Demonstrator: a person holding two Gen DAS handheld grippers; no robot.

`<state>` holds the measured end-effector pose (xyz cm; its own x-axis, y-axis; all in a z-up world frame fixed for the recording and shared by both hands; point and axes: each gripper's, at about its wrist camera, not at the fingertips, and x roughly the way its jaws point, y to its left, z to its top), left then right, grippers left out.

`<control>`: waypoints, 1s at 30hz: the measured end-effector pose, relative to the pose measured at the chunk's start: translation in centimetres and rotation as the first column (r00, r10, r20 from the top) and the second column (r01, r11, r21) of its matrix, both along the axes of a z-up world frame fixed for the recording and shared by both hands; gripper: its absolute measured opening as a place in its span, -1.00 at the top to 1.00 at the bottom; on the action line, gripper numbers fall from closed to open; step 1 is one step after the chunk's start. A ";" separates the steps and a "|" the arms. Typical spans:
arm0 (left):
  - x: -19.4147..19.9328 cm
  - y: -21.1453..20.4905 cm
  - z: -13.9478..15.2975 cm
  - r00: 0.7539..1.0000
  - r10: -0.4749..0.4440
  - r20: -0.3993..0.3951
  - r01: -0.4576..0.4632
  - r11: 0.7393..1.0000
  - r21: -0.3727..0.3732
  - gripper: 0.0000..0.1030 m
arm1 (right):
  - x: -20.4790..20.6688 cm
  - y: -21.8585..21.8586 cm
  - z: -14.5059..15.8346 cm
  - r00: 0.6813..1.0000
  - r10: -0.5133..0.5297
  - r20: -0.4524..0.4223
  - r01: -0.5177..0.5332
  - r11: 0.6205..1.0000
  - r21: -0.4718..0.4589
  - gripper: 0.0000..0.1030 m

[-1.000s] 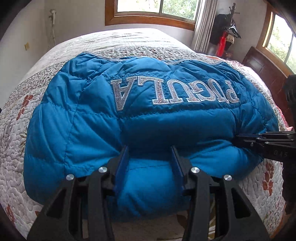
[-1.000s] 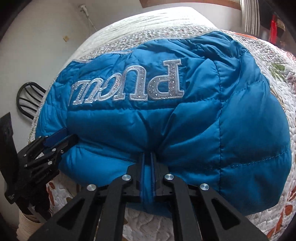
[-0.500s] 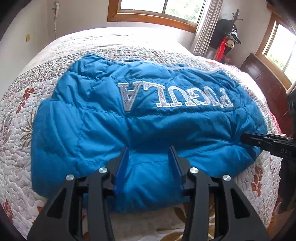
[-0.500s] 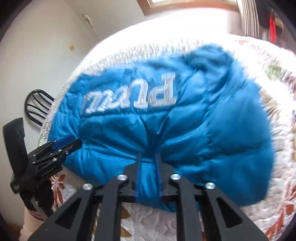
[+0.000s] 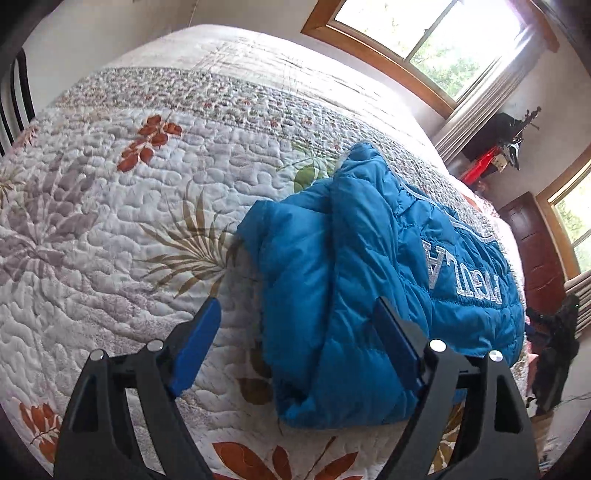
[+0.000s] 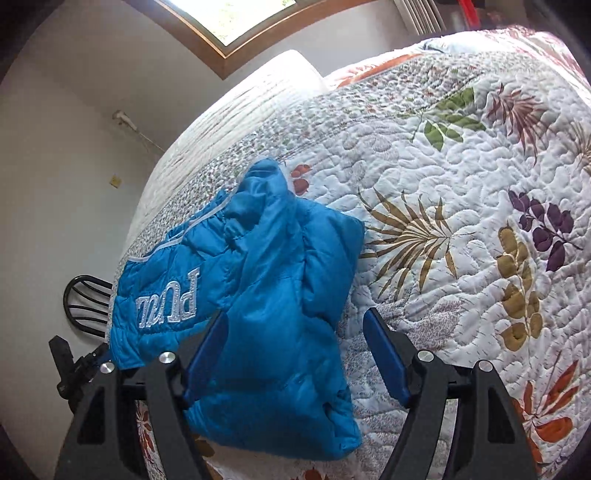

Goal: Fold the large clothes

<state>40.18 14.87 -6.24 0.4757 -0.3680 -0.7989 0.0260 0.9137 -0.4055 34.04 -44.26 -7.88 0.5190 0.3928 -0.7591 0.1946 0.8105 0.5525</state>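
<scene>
my left gripper [image 5: 301,349] hangs with its blue pads [image 5: 197,345] spread wide and gripping nothing, one pad over bare quilt and the other over the near edge of the blue puffer jacket [image 5: 369,295]. my right gripper [image 6: 295,352] is likewise splayed wide and empty, its left pad above the jacket [image 6: 258,295] and its right pad above the quilt. the jacket lies folded into a compact bundle on the floral quilted bedspread [image 5: 129,184], silver lettering [image 5: 461,275] upside down on its top panel and a sleeve end tucked along the side. beyond the bed, a wood-framed window [image 5: 424,33] lets in daylight, and a black chair back [image 6: 86,301] shows by the white wall.
</scene>
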 end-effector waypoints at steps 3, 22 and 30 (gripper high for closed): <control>0.3 0.4 -0.8 1.000 -0.022 0.001 0.022 0.998 -0.066 -0.62 | 0.9 0.3 -1.3 1.000 0.013 -0.008 -0.013 0.998 0.061 -0.49; 5.0 -3.5 -4.8 0.985 -0.146 -0.089 0.123 0.968 -0.221 -0.32 | 5.0 2.5 -4.6 0.997 0.072 -0.036 -0.067 0.990 0.124 0.01; 3.5 -4.3 -2.1 0.990 -0.137 -0.038 0.129 0.979 -0.158 0.40 | 3.7 3.9 -1.8 0.994 0.099 0.040 -0.102 0.991 0.086 0.61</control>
<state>43.71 10.59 -8.32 0.3768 -0.5466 -0.7479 0.1200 0.8294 -0.5457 37.75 -40.36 -9.65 0.4997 0.5086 -0.7012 0.0935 0.7731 0.6274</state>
